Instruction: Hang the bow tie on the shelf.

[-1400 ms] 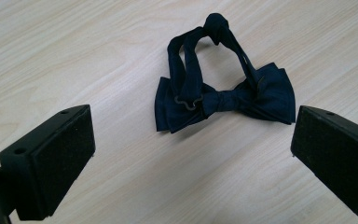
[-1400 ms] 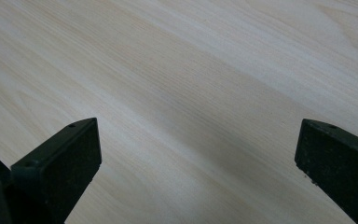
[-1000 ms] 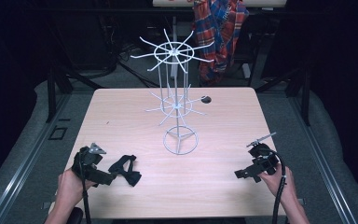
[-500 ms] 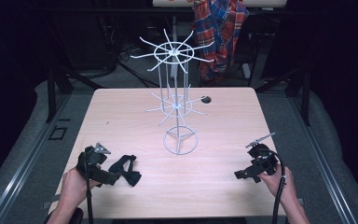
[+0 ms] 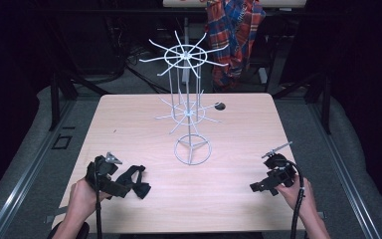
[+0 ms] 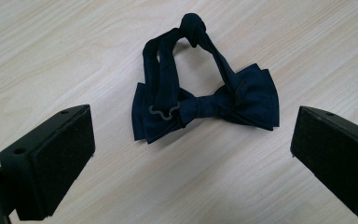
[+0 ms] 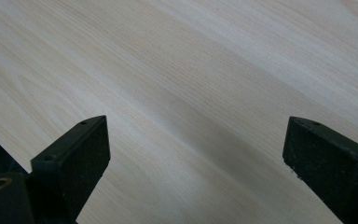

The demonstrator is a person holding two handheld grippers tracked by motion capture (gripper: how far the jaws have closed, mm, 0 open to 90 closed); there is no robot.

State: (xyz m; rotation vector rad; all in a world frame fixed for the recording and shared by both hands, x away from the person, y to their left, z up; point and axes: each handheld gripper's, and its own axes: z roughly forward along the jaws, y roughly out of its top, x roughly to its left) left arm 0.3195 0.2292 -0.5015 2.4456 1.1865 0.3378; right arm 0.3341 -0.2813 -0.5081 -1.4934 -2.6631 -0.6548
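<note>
A dark navy bow tie (image 6: 205,102) with its looped strap lies flat on the wooden table (image 5: 238,199), also seen near the front left corner as bow tie (image 5: 135,182). My left gripper (image 6: 191,154) hovers over it, jaws wide open on either side, nothing between them; from above the left gripper (image 5: 117,183) sits right at the tie's left edge. My right gripper (image 7: 193,158) is open above bare wood, and stands as the right gripper (image 5: 259,186) near the front right. A white wire rack (image 5: 191,117) with two tiers of spokes stands mid-table.
A round cable hole (image 5: 220,106) lies behind the rack at the table's back. A plaid shirt (image 5: 235,35) hangs beyond the far edge. Dark floor and frame rails surround the table.
The left hand and its gripper have shifted slightly right, closing in on the bow tie. The right gripper has stayed put.
</note>
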